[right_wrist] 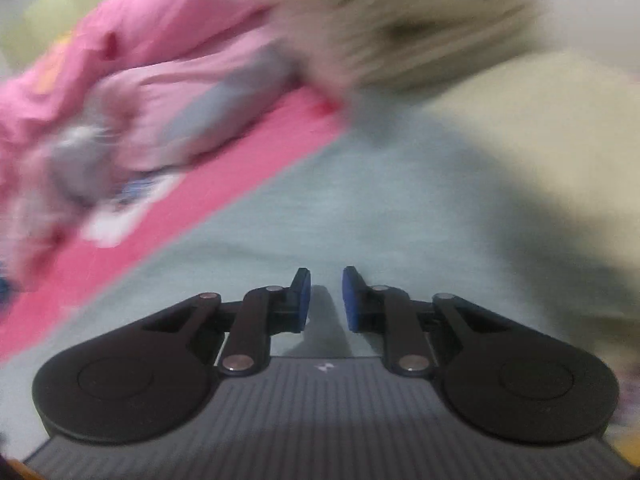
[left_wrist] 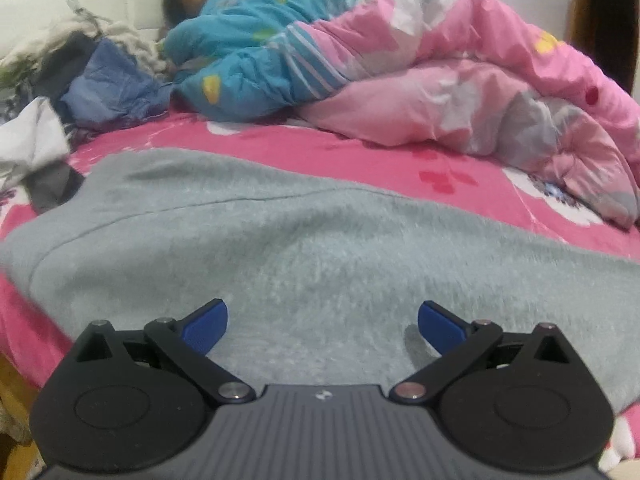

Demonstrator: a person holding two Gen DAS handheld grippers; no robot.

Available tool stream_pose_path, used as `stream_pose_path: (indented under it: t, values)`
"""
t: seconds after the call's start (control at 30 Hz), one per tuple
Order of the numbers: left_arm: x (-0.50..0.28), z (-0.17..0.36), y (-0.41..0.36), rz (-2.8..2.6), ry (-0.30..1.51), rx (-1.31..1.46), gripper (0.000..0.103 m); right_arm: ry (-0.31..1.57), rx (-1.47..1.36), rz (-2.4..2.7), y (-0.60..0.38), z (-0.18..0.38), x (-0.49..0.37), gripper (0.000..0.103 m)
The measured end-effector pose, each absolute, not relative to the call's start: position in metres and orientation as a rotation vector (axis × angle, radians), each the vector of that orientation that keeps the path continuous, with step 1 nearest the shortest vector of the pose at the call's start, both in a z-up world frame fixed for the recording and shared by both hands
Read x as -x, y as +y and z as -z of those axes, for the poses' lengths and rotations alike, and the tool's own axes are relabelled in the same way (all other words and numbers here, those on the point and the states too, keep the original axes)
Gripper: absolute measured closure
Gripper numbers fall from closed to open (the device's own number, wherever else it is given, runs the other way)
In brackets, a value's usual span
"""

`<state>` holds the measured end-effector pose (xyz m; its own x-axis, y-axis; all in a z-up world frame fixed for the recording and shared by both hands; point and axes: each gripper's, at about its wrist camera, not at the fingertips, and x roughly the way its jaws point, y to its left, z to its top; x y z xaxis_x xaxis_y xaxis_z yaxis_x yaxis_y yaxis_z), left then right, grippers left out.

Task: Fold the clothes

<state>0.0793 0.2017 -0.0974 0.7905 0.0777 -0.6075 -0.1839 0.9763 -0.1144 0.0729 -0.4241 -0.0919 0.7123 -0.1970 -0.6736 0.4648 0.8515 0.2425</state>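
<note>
In the left wrist view, the left gripper (left_wrist: 322,322) hangs low over a fuzzy grey garment (left_wrist: 280,248), its blue fingers (left_wrist: 205,326) spread wide apart with nothing between them. The garment lies flat on the bed, filling the frame from 9 o'clock to 3 o'clock, with a seam line running across its far part. Beyond it shows the pink bedsheet (left_wrist: 360,152). At 9 o'clock lies a white cloth (left_wrist: 32,140), and at 10 o'clock a heap of dark and blue clothes (left_wrist: 108,80). Toward 2 o'clock a pink quilt (left_wrist: 500,92) is bunched up, and at 12 o'clock a child in blue (left_wrist: 240,48) lies on the bed.

The right wrist view is blurred. The right gripper (right_wrist: 326,300) sits over the same grey garment (right_wrist: 360,200), its fingers (right_wrist: 301,300) close together with a narrow gap, gripping nothing. At 10 o'clock runs the bedsheet (right_wrist: 240,168) and then the quilt (right_wrist: 160,60); at 2 o'clock lies a pale yellowish cloth (right_wrist: 540,160).
</note>
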Motion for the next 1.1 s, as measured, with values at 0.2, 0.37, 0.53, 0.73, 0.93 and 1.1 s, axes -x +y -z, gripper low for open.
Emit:
stream_pose_path:
  t: [0.2,0.37,0.53,0.73,0.93,1.1]
  values:
    - [-0.068,0.083,0.218,-0.162,0.579,0.222,0.001,0.666,-0.174,0.240,-0.338,0.066,-0.067,0.076]
    - [-0.076,0.066,0.242,-0.144,0.520,0.266,0.001,0.684,-0.084,-0.182,-0.219,0.081,-0.107,0.072]
    - [-0.100,0.066,0.272,-0.088,0.528,0.340,0.054,0.665,0.134,-0.222,-0.151,0.112,-0.115,0.063]
    - [-0.145,0.099,0.305,-0.193,0.711,0.316,0.100,0.646,0.088,-0.247,-0.161,0.116,-0.119,0.062]
    - [-0.190,0.091,0.325,-0.273,0.754,0.243,0.099,0.632,0.088,-0.241,-0.159,0.120,-0.114,0.061]
    - [-0.186,0.083,0.332,-0.273,0.702,0.291,0.097,0.626,0.067,-0.248,-0.162,0.123,-0.113,0.060]
